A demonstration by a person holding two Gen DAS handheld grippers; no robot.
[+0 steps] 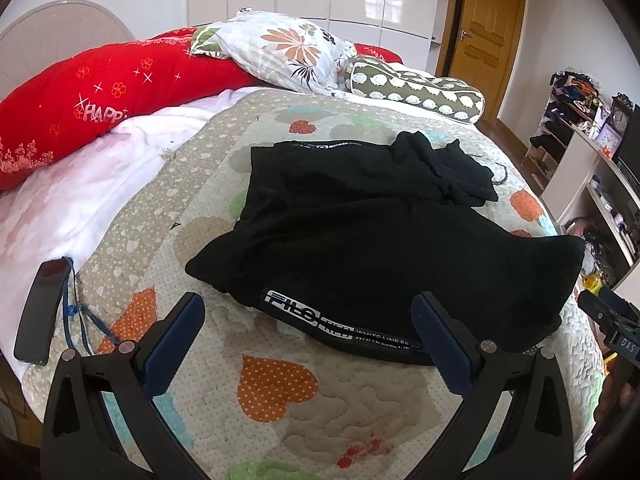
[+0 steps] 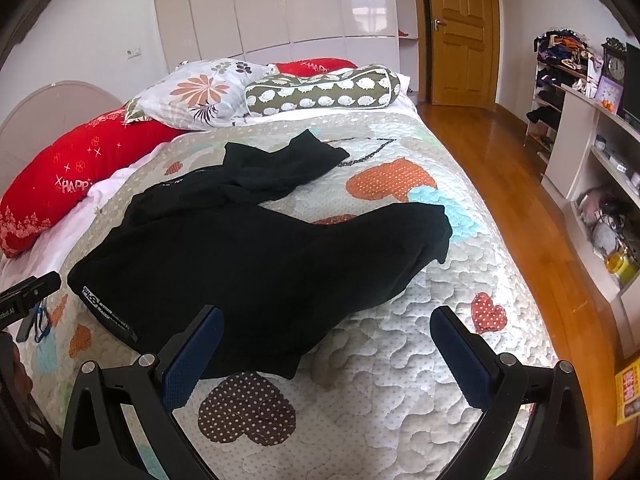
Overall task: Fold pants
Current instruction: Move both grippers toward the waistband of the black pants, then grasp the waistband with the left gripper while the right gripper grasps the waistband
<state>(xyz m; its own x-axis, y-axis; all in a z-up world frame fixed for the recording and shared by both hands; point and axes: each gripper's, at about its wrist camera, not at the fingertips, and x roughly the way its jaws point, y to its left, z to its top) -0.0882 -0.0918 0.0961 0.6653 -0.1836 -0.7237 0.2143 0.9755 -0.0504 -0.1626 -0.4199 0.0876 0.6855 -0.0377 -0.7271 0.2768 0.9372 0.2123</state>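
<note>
Hovering wide-jawed, left gripper [image 1: 308, 320] and right gripper [image 2: 328, 334], over rumpled black fleece pants [image 2: 248, 252]; risks pinching quilted heart-patterned bedspread [image 2: 400, 360] too.

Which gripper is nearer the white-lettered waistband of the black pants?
Left. The left gripper sits open right at the waistband, one finger overlapping it. The right gripper is open farther along the pants' near edge.

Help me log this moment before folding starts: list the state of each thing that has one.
left tongs: open, empty, over the quilt
right tongs: open, empty
black pants: unfolded, rumpled, legs spread apart on the quilt
wooden door: shut
phone: screen dark, lying at the bed's edge
wardrobe doors: shut
</note>
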